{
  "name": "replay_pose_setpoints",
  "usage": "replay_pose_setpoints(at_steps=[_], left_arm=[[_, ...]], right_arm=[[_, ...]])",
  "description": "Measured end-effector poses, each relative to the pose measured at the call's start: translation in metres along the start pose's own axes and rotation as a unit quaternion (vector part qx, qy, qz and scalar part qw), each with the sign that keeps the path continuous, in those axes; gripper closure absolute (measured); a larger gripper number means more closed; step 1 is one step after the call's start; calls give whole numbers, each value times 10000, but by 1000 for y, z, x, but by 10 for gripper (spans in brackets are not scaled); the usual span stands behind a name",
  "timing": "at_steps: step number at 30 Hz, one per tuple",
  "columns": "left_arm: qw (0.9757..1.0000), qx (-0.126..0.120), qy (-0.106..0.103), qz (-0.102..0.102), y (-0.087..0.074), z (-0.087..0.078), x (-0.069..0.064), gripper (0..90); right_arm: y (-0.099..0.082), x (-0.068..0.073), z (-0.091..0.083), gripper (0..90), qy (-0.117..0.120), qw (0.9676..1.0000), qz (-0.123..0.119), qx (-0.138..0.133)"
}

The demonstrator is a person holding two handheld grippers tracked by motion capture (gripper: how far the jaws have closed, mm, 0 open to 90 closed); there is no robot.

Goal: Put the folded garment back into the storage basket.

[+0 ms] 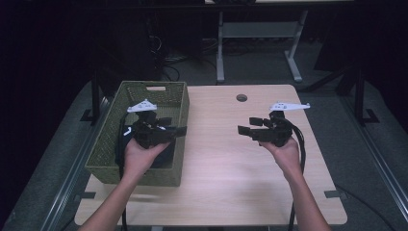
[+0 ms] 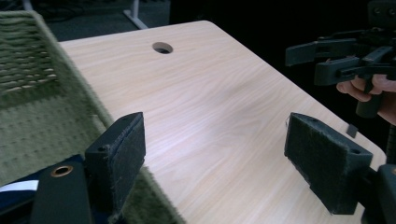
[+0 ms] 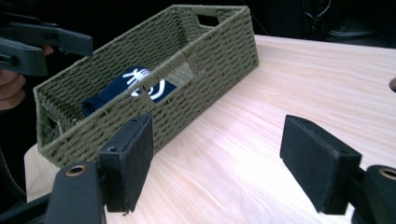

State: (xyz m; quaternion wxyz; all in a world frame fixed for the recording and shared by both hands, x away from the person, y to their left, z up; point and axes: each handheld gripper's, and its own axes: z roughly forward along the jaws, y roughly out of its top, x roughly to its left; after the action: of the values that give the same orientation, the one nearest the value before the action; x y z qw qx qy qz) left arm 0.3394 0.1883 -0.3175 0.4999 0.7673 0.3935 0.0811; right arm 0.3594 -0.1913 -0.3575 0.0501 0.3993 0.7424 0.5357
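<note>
Left tool point(image 1: 179, 131) sits over the near right corner of the basket point(image 1: 144, 89), jaws pointing right across the desk point(image 1: 216, 163). In the left gripper view its jaws stand wide apart with nothing between them, only bare desk beyond; the basket's right wall point(image 2: 70, 107) runs just under the left jaw.

Right tool point(image 1: 245, 126) is held above the desk well right of the basket, jaws pointing left toward it. In the right gripper view point(image 3: 215, 158) its jaws also stand open, empty, no pad touching anything.

The two tools face each other across a gap of bare desk to the right of the basket; they do not touch.

Basket: green woven, rectangular, on the left part of the desk, long side running away from the person, handle cut-out in the far end wall.

Cloth point(image 3: 126, 88): dark blue with a white print, lying inside the basket on its floor, toward the near end. Neither tool touches it.

Round hole point(image 1: 241, 97) in the desk, right of the basket's far end.
</note>
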Motion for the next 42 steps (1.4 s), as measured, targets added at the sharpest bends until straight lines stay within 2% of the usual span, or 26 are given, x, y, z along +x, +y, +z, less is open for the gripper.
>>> replay_pose_setpoints(at_steps=[12, 14, 17, 18, 25, 34, 37, 40, 42], left_arm=[[9998, 118, -149, 84, 1, 21, -23, 204], [9997, 86, -223, 61, 0, 24, -27, 204], [9996, 86, -222, 137, -1, 29, -33, 204], [9995, 74, -293, 116, -2, 32, -35, 204], [9989, 142, -422, 156, -6, 45, -48, 204], [9980, 146, -563, 240, -10, 53, -65, 205], [9973, 178, -646, 287, -13, 57, -73, 205], [9972, 176, -619, 367, -14, 61, -79, 205], [9968, 184, -694, 348, -16, 63, -83, 205]], right_arm=[[-13, -10, -26, 251, -154, 9998, 84, -92], [-16, -11, -30, 248, -188, 9997, 133, -44], [-20, -14, -38, 248, -227, 9995, 185, -114], [-21, -14, -39, 248, -256, 9995, 177, -87], [-30, -20, -55, 244, -387, 9990, 209, -116], [-44, -30, -71, 243, -597, 9974, 329, -244], [-51, -32, -76, 243, -698, 9968, 353, -176], [-57, -34, -81, 243, -771, 9962, 383, -136], [-62, -36, -85, 243, -835, 9956, 405, -118]])
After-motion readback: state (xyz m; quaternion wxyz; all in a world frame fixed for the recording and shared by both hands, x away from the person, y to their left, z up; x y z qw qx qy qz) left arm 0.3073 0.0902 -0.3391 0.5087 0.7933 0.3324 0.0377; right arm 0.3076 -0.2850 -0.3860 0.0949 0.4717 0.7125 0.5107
